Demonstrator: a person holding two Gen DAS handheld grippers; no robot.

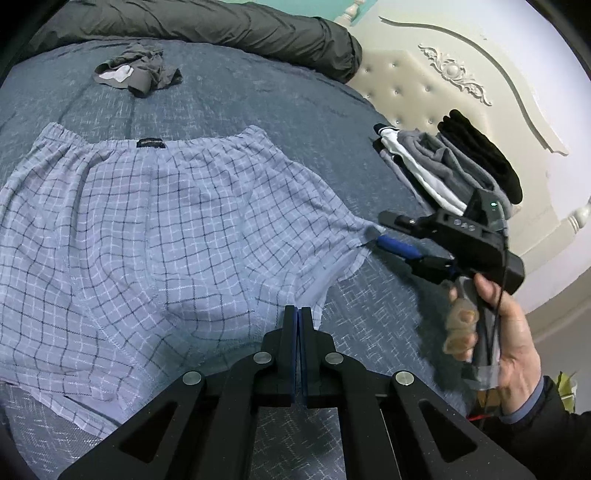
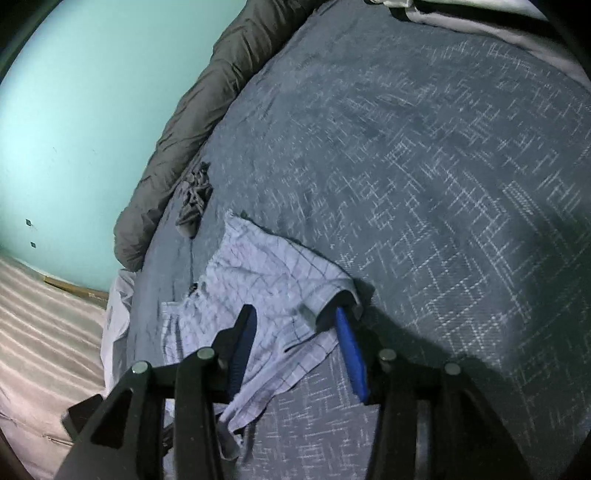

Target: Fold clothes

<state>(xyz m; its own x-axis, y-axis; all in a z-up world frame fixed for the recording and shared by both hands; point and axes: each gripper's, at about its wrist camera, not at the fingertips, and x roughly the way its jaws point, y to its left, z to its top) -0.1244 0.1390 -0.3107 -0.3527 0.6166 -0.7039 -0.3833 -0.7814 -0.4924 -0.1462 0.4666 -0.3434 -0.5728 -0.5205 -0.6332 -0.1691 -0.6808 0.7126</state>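
Home bedroom indicated: a bed covered by a blue-grey bedspread (image 1: 258,96), backed by a tufted cream headboard (image 1: 424,85); clothes laid out.

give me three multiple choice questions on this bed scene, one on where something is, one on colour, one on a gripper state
1. Where does the crumpled grey garment lie?
A. beyond the shorts' waistband, near the rolled dark quilt
B. on the clothes pile
C. on the floor

2. What colour are the checked shorts?
A. red
B. light blue
C. green

3. How is the right gripper?
A. shut on nothing
B. out of view
C. open at the shorts' hem

Answers:
1 A, it sits past the waistband by the quilt.
2 B, pale blue cloth with dark and white lines.
3 C, its fingers stand apart around the cloth corner.
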